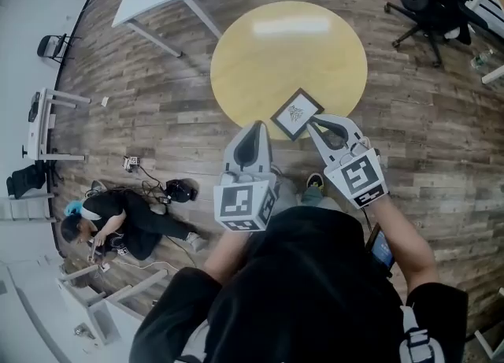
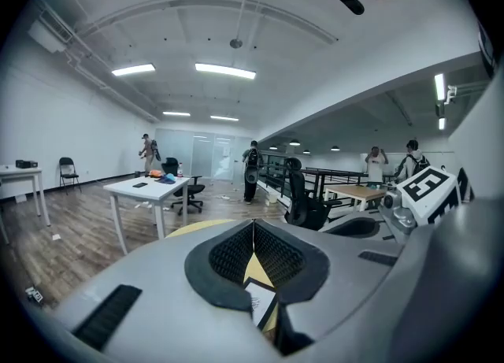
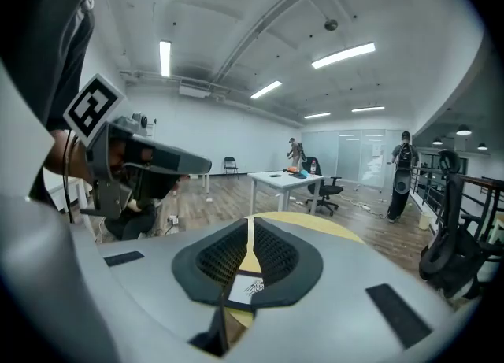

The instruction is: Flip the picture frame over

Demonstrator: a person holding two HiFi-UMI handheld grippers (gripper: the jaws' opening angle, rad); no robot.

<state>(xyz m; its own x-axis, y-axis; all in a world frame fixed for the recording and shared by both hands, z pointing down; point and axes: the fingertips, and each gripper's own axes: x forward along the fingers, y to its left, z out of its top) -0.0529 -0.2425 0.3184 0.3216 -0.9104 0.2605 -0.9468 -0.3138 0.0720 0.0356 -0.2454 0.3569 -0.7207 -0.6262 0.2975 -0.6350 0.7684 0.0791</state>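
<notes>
Picture frame (image 1: 297,114), head view: flat, face up, near tabletop (image 1: 260,46) edge, just ahead between left tool (image 1: 255,130) and right tool (image 1: 315,124), likely flanking for flip. Left gripper view: jaws together, empty, frame below tips. Right gripper view: same.

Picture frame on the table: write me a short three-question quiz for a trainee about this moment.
1. True or false: the dark square picture frame lies picture side up on the round yellow table.
2. The left gripper has its fingers: A) wide apart; B) together, holding nothing; C) clamped on the frame.
3. Fill in: the frame lies at the table's edge ___ the person.
Key: 1 true; 2 B; 3 nearest.
</notes>
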